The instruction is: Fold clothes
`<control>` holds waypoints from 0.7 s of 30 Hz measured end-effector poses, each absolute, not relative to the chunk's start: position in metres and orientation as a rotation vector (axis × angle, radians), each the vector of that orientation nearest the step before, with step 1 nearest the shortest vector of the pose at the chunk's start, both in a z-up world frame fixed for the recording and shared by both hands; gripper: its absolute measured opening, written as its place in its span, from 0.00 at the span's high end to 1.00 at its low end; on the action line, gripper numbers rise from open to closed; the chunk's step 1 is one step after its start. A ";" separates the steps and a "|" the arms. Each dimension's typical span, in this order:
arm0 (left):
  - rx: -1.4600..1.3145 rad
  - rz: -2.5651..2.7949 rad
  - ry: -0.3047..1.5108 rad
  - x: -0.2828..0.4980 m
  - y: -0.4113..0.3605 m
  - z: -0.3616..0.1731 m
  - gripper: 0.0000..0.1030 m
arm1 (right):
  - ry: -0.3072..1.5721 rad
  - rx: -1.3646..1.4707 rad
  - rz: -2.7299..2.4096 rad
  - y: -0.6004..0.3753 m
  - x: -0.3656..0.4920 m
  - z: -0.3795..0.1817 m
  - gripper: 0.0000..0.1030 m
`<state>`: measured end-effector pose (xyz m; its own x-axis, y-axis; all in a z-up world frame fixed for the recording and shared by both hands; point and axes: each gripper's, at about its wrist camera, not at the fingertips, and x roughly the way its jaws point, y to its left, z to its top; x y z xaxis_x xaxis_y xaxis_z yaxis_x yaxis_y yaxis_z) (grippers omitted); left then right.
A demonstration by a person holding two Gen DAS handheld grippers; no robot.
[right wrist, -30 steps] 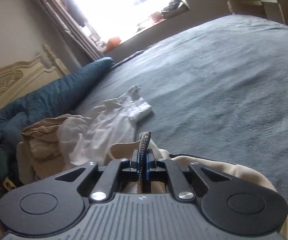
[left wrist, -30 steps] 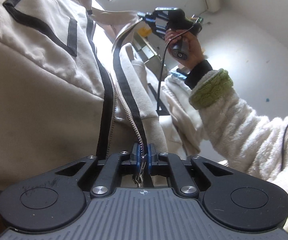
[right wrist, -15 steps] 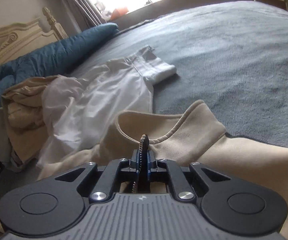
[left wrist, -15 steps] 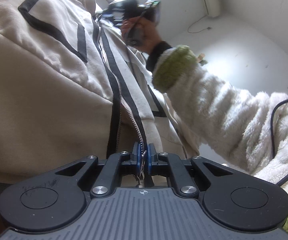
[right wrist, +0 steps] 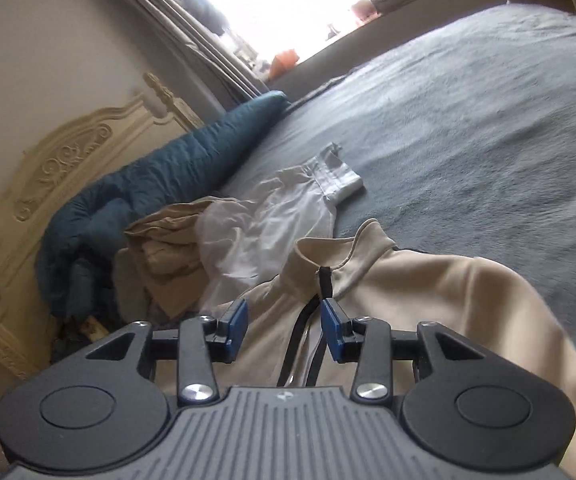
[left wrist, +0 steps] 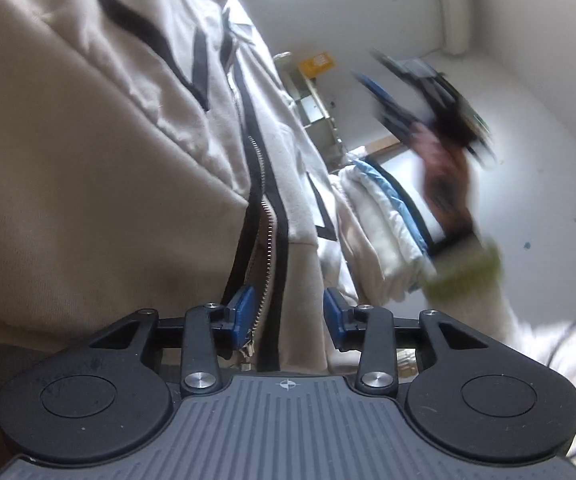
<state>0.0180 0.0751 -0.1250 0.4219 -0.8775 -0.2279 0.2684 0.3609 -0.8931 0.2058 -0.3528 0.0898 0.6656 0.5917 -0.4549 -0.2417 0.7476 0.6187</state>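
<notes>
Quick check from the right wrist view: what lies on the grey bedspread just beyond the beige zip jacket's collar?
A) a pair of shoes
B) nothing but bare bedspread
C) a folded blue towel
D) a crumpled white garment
D: a crumpled white garment lies on the bedspread just past the collar of the beige zip jacket.

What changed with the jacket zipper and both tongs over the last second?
Both let go. The left tongs are opening off the zipper, which now hangs loose between the pads. The right tongs are opening too, leaving the beige jacket collar lying on the grey bed. The clothes pile stayed put.
</notes>
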 end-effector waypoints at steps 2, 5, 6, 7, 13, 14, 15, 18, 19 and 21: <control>-0.889 -0.837 0.821 0.019 0.073 -0.122 0.63 | 0.681 0.520 0.495 -0.372 0.150 0.099 0.58; -0.846 -0.796 0.824 0.015 0.069 -0.112 0.63 | 0.666 0.460 0.473 -0.393 0.069 0.104 0.58; -0.830 -0.780 0.825 0.014 0.067 -0.109 0.63 | 0.665 0.429 0.449 -0.394 0.045 0.100 0.58; -0.814 -0.769 0.829 0.012 0.065 -0.106 0.63 | 0.669 0.391 0.417 -0.391 0.024 0.092 0.58; -0.681 -0.721 0.885 0.020 0.064 -0.096 0.64 | 0.694 0.213 0.309 -0.356 -0.037 0.034 0.63; -0.669 -0.719 0.891 0.019 0.064 -0.095 0.64 | 0.676 0.204 0.322 -0.349 -0.040 0.029 0.63; -0.665 -0.718 0.899 0.017 0.067 -0.096 0.64 | 0.653 0.192 0.341 -0.341 -0.044 0.027 0.63; -0.671 -0.705 0.907 0.010 0.074 -0.099 0.64 | 0.571 0.086 0.446 -0.313 -0.063 0.020 0.63; -0.670 -0.695 0.904 0.005 0.075 -0.099 0.64 | 0.552 0.012 0.490 -0.300 -0.070 0.017 0.63; -0.668 -0.676 0.894 -0.004 0.076 -0.096 0.64 | 0.503 -0.196 0.563 -0.267 -0.084 0.007 0.63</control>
